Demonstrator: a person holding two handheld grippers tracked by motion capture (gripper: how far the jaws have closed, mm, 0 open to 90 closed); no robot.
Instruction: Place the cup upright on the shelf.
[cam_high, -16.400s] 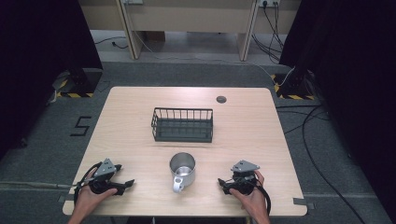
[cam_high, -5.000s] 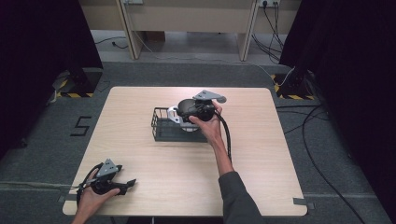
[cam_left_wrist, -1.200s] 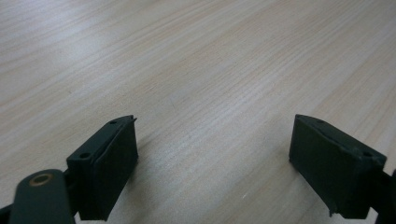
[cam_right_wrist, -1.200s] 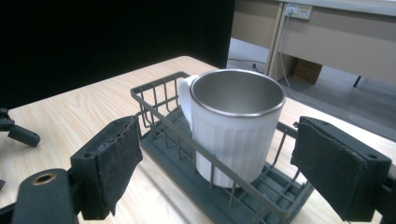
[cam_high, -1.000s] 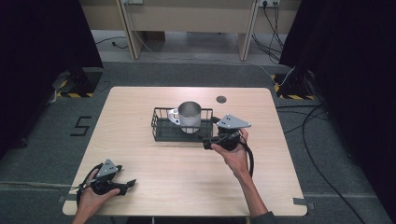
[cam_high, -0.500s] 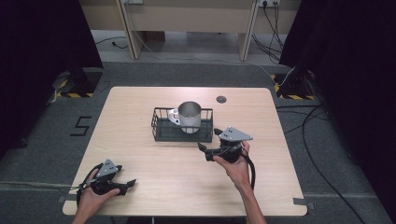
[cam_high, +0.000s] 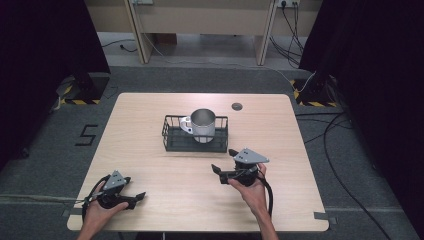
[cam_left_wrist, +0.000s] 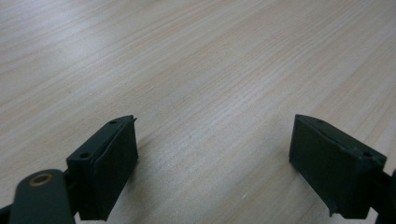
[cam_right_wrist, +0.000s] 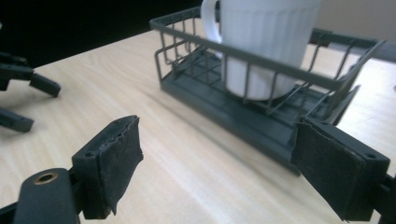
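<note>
the mug (cam_high: 203, 125) stood upright in the wire basket (cam_high: 172, 141) near the middle of the tabletop (cam_high: 150, 175), its handle turned toward nine o'clock in the high view. i judged it a stiff, fairly light metal cup with a smooth, ribbed wall, likely slippery under rubber pads and able to ring or tip against the wires but not to break. the best hold looked to be the rim, one pad inside and one outside, or the handle; the lower body sat fenced by the basket's wall. my right tool (cam_high: 227, 174) hung at about five o'clock from the basket, near it but apart, jaws parted with nothing between them, and from the right gripper view they looked wide open around bare wood. my left tool (cam_high: 131, 199) rested at the seven o'clock corner, well apart from the basket, jaws also spread and empty. the high view gave the layout, the open mouth of the mug and the small dark disc (cam_high: 236, 106) beyond the basket at one o'clock. the right gripper view gave the mug's fluted side (cam_right_wrist: 261, 42) behind the wires (cam_right_wrist: 261, 77), and my left tool (cam_right_wrist: 23, 100) far off at nine o'clock. the left gripper view gave wood grain (cam_left_wrist: 196, 84) between the pads (cam_left_wrist: 109, 168).
</note>
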